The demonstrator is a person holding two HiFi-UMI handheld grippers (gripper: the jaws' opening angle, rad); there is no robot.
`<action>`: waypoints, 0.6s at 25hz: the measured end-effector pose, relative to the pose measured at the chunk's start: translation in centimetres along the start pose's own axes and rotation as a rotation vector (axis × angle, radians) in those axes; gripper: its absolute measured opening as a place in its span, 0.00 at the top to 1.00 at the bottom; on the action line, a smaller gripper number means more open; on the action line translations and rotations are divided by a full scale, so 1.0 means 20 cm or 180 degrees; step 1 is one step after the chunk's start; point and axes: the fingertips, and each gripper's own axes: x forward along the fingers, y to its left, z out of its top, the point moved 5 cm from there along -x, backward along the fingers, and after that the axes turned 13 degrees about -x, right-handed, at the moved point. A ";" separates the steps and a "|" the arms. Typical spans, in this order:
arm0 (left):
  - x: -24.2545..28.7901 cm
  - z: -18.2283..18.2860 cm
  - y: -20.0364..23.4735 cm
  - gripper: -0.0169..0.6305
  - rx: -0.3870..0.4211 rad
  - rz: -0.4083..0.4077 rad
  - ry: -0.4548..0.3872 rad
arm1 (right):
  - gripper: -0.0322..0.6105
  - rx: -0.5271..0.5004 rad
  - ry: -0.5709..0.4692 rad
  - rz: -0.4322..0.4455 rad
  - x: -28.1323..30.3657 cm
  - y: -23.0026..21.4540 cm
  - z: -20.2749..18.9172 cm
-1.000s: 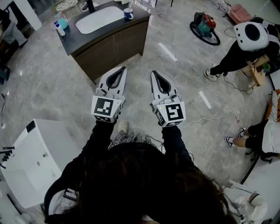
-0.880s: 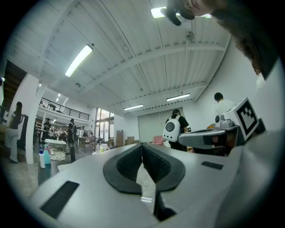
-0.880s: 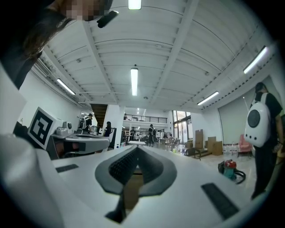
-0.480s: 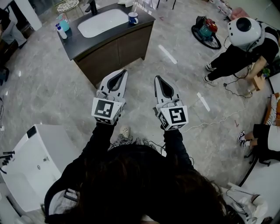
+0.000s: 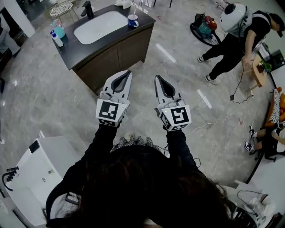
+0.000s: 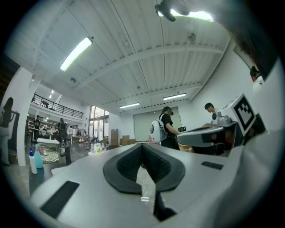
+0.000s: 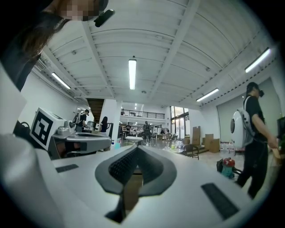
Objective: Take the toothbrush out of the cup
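Toothbrush, thin pale stick [image 5: 134,10], stood upright in blue-and-white cup [image 5: 132,20] on dark vanity countertop [image 5: 82,46], well ahead of left white gripper's [image 5: 128,71] tip, beside white oval sink [image 5: 100,26]. Left jaws pressed together, nothing between. Right white gripper [image 5: 157,77] alongside, apart from left, likewise closed, empty.

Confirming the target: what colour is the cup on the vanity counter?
The cup is blue and white, clearest in the head view.

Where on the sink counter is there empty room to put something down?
Bare: the dark counter strip between the basin and the front edge. Crowded: the left end with the bottles, and the back right corner by the cup.
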 end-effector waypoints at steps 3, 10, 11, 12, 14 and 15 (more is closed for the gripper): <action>0.02 0.00 0.05 0.96 0.0047 -0.0030 0.0031 | 0.95 0.0074 -0.0026 0.0010 0.05 0.00 0.00; 0.10 0.02 0.14 0.96 0.0088 -0.0127 0.0005 | 0.95 0.0045 -0.0029 -0.0005 0.18 -0.02 -0.01; 0.11 0.02 0.16 0.96 0.0072 -0.0133 -0.0003 | 0.94 0.0042 -0.0023 -0.0018 0.19 -0.02 -0.01; 0.11 0.02 0.18 0.96 0.0048 -0.0138 -0.0016 | 0.95 0.0043 -0.0021 -0.0027 0.21 -0.02 -0.01; 0.11 0.03 0.21 0.96 0.0006 -0.0162 -0.0054 | 0.95 0.0053 -0.0028 -0.0031 0.24 -0.02 0.00; 0.11 0.03 0.22 0.96 -0.0007 -0.0179 -0.0068 | 0.95 0.0057 -0.0030 -0.0029 0.25 -0.02 0.00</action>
